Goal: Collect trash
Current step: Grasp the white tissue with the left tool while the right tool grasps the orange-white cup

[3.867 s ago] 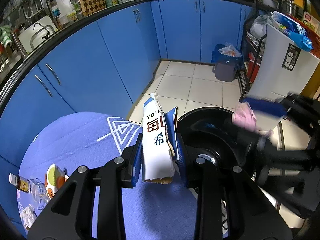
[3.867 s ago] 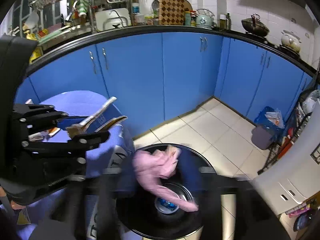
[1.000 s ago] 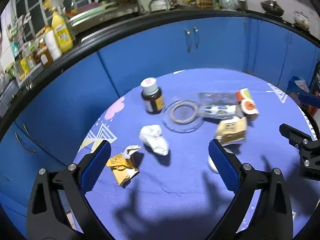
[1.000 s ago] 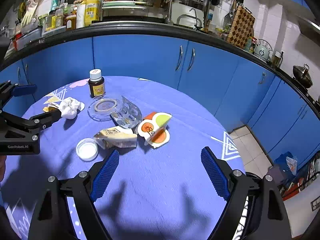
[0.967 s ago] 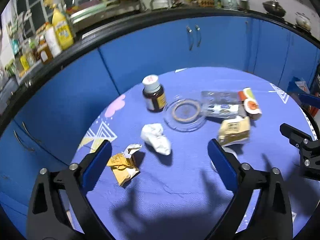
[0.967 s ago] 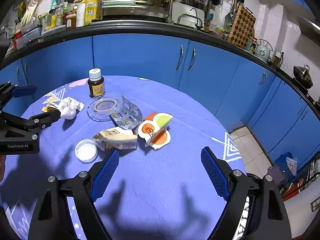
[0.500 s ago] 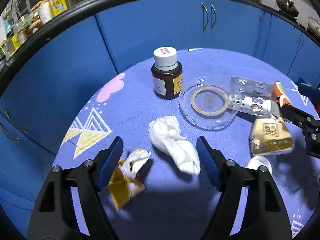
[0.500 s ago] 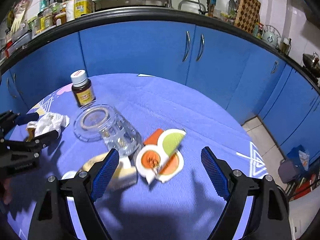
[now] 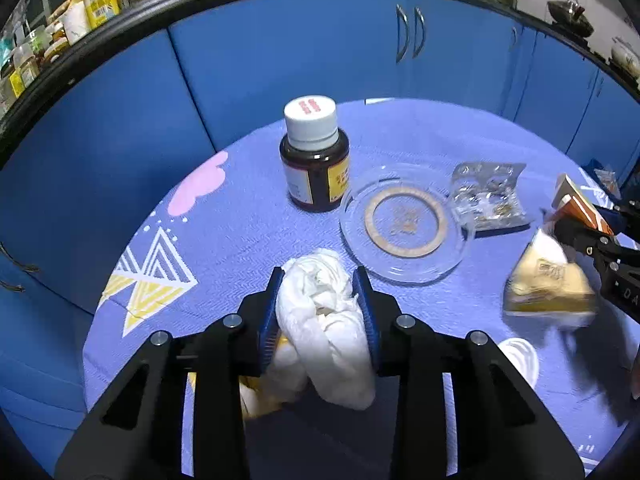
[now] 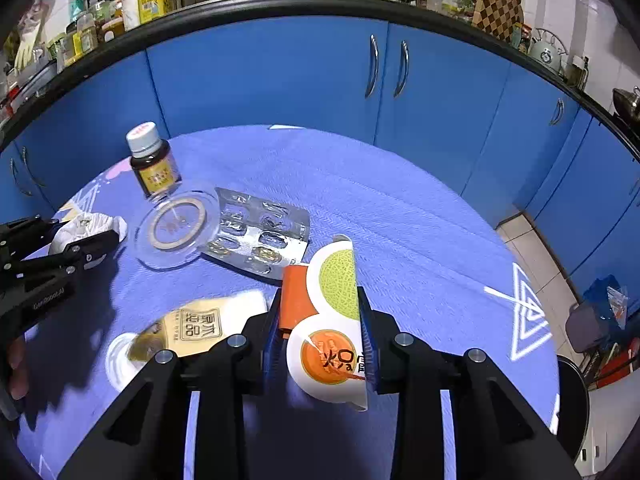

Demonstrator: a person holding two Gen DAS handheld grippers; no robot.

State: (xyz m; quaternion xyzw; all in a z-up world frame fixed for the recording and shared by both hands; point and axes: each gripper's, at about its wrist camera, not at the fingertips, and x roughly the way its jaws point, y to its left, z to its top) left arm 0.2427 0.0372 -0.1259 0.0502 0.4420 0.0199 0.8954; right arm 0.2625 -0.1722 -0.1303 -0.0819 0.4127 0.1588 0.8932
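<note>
Both grippers have just been closing and now clamp trash on the round blue table (image 10: 400,200). The left gripper (image 9: 320,312) pinches a crumpled white tissue (image 9: 324,332) near the table's 7 o'clock edge. The right gripper (image 10: 318,332) squeezes a melon-print carton (image 10: 332,320) toward 5 o'clock; bare cloth stretches to 2 o'clock.

The yellow packet (image 10: 200,328) carries the Chinese characters "原浆豆品". The round carton (image 10: 332,344) shows "焗" beside an orange circle. The other gripper (image 10: 60,256) reads "GenRobot.AI".
</note>
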